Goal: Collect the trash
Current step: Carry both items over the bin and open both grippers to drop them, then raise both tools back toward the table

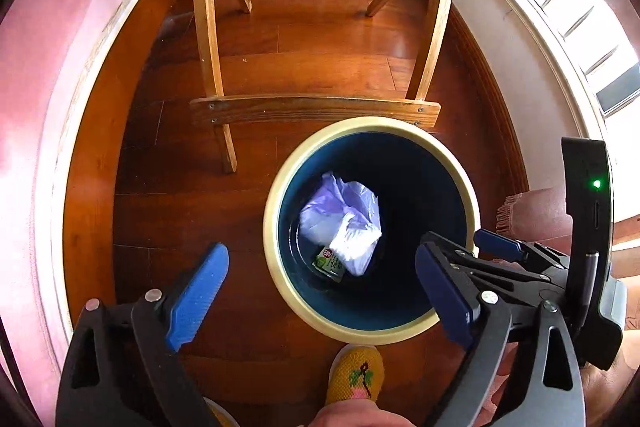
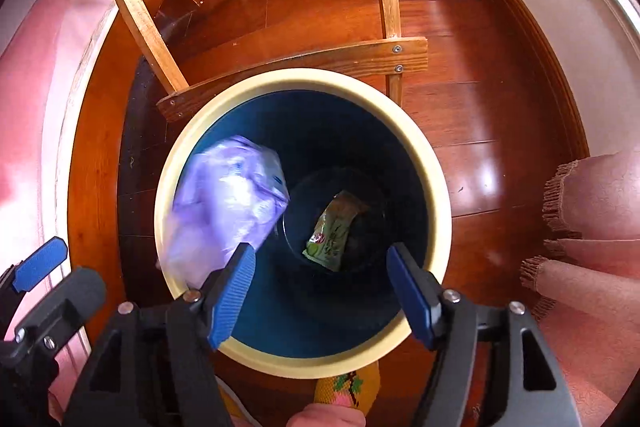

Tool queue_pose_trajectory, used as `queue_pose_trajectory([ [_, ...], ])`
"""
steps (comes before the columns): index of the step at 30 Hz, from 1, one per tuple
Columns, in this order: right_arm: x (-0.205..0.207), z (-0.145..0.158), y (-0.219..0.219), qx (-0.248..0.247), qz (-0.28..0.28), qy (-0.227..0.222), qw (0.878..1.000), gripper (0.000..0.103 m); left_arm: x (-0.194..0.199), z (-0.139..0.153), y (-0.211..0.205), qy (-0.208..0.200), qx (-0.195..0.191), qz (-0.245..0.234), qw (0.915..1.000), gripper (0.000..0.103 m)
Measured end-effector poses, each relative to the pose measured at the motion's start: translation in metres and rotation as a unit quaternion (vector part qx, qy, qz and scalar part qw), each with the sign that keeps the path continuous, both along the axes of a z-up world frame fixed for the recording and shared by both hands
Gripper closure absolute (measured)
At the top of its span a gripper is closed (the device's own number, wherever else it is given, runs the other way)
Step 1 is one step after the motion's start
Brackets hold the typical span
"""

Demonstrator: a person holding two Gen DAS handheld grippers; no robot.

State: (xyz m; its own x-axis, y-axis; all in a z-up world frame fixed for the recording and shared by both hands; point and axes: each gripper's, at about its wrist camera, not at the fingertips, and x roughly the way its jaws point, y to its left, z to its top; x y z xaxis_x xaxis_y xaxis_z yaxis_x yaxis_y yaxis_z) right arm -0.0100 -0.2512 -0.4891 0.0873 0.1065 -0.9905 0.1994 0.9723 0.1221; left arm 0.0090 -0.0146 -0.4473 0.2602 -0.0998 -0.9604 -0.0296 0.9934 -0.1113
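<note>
Left gripper (image 1: 320,291): fingers apart, empty, positioned above the bin (image 1: 276,211) for release. Lilac bag (image 2: 224,203) is inside the bin, near the green wrapper (image 2: 330,233). Right gripper (image 2: 320,291): fingers apart, empty. Wooden chair frame (image 1: 316,109) crowds the bin's far rim; 1 slipper (image 1: 354,373) sits nearside.

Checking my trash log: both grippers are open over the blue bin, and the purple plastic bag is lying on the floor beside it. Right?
Not quite. The purple plastic bag is inside the blue bin, not on the floor; the left wrist view shows it there. The left gripper and right gripper are open, as you say.
</note>
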Motion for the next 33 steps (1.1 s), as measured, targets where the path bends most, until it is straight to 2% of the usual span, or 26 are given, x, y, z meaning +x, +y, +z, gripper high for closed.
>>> queue_pose_trajectory([
  [3, -0.004, 0.022, 0.0, -0.011, -0.001, 0.0, 1.0, 0.034, -0.008, 0.024, 0.004, -0.014, 0.004, 0.003, 0.9999, 0.008],
  [7, -0.015, 0.067, 0.004, -0.033, -0.019, -0.003, 0.999, 0.034, -0.023, 0.066, 0.005, -0.039, 0.018, -0.018, 0.9989, 0.008],
  [13, -0.035, 0.155, 0.015, -0.049, -0.059, -0.032, 0.997, 0.034, -0.052, 0.137, 0.009, -0.061, 0.032, -0.049, 0.9965, 0.008],
  [20, -0.054, 0.266, 0.03, -0.044, -0.104, -0.083, 0.99, 0.034, -0.067, 0.229, 0.023, -0.093, 0.052, -0.046, 0.9933, 0.008],
  [23, -0.055, 0.308, 0.04, -0.05, -0.099, -0.104, 0.988, 0.034, -0.071, 0.267, 0.034, -0.111, 0.053, -0.038, 0.9916, 0.008],
  [25, -0.054, 0.334, 0.045, -0.057, -0.096, -0.117, 0.987, 0.034, -0.071, 0.288, 0.039, -0.125, 0.067, -0.035, 0.9892, 0.008],
  [33, -0.028, 0.416, 0.05, -0.088, -0.102, -0.158, 0.978, 0.034, -0.052, 0.366, 0.057, -0.164, 0.099, -0.024, 0.9811, 0.008],
])
